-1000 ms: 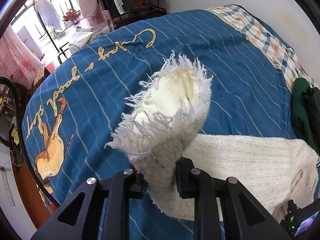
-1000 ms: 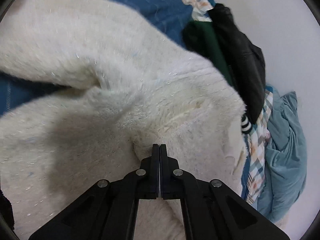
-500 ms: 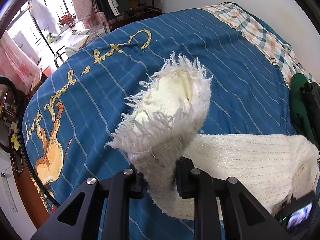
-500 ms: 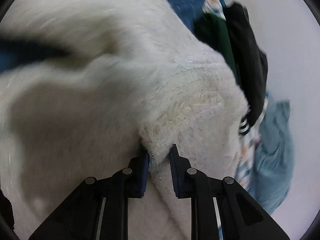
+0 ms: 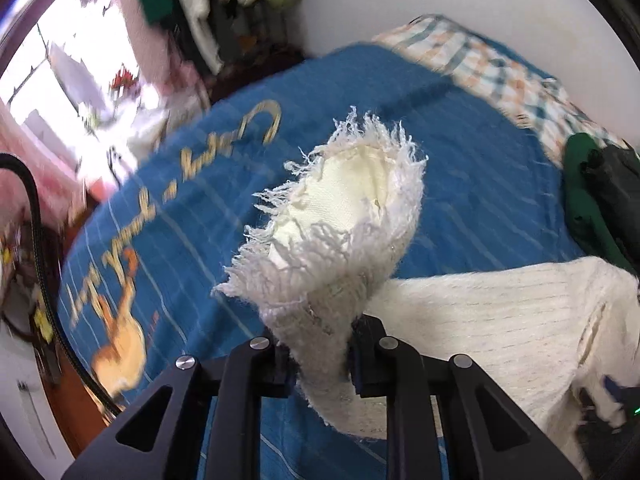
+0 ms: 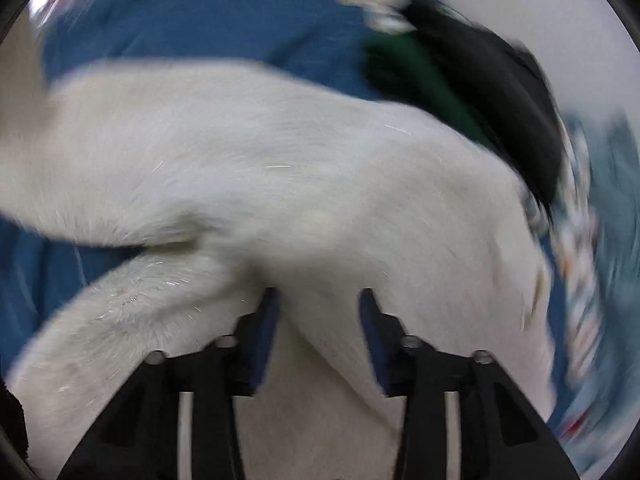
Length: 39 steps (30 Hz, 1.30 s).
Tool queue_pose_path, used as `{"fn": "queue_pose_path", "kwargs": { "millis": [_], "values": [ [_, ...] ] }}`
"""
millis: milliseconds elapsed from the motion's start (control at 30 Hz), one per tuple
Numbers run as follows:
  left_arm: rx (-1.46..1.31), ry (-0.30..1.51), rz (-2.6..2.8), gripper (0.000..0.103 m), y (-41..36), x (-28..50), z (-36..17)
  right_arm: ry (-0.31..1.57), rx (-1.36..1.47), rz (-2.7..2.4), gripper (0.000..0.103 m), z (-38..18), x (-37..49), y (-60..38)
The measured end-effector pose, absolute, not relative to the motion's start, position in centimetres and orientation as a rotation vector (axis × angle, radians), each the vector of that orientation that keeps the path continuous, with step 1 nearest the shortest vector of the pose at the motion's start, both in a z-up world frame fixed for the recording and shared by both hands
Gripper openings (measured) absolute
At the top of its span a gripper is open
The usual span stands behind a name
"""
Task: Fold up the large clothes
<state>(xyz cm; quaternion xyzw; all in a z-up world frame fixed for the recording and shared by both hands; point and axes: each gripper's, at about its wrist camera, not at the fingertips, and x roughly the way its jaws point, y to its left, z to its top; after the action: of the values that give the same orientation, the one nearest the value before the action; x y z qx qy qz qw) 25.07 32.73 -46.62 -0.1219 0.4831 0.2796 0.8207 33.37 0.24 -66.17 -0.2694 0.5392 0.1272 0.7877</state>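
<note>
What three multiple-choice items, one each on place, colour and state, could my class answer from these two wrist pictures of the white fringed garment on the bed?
1. Where do the green and black clothes lie?
A. at the bed's wall-side edge
B. on the floor
C. on the white garment

2. What colour is the bedspread?
A. red
B. blue
C. grey

3. How is the left claw?
A. wide open, empty
B. shut on the garment's fringed end
C. out of view

Key: 1 A, the green and black clothes sit by the wall; 2 B, the bedspread is blue with gold lettering; 3 B, the left claw pinches the white garment.
</note>
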Motion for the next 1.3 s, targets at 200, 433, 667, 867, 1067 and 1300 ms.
{"fn": "queue_pose_path", "kwargs": {
  "millis": [200, 433, 667, 867, 1067, 1300],
  "values": [
    [-0.044, 0.92, 0.498, 0.015, 25.5, 27.4, -40.7, 1.311, -0.262, -0.082, 0.08, -63.2, 33.7, -12.3],
    [0.091, 0.874, 0.203, 0.014, 9.6, 31.3, -37.8, 1.373, 0.027, -0.268, 0.083, -64.8, 33.0, -23.2],
    [0.144, 0.918, -0.109, 0.013, -9.1, 33.3, -40.3, 1.362, 0.214, -0.349, 0.083, -64.5, 31.4, -33.4],
    [0.18, 1.078, -0.283, 0.019, -23.6, 33.6, -47.0, 1.396, 0.346, -0.413, 0.083, -65.1, 27.8, -42.6],
    [0.223, 1.215, -0.298, 0.09, -27.6, 33.0, -52.9, 1.427, 0.48, -0.391, 0.083, -65.2, 23.0, -47.9],
    [0.123, 1.204, -0.268, 0.094, -22.9, 30.7, -49.1, 1.456, 0.581, -0.175, 0.083, -65.1, 21.0, -49.4]
  ]
}}
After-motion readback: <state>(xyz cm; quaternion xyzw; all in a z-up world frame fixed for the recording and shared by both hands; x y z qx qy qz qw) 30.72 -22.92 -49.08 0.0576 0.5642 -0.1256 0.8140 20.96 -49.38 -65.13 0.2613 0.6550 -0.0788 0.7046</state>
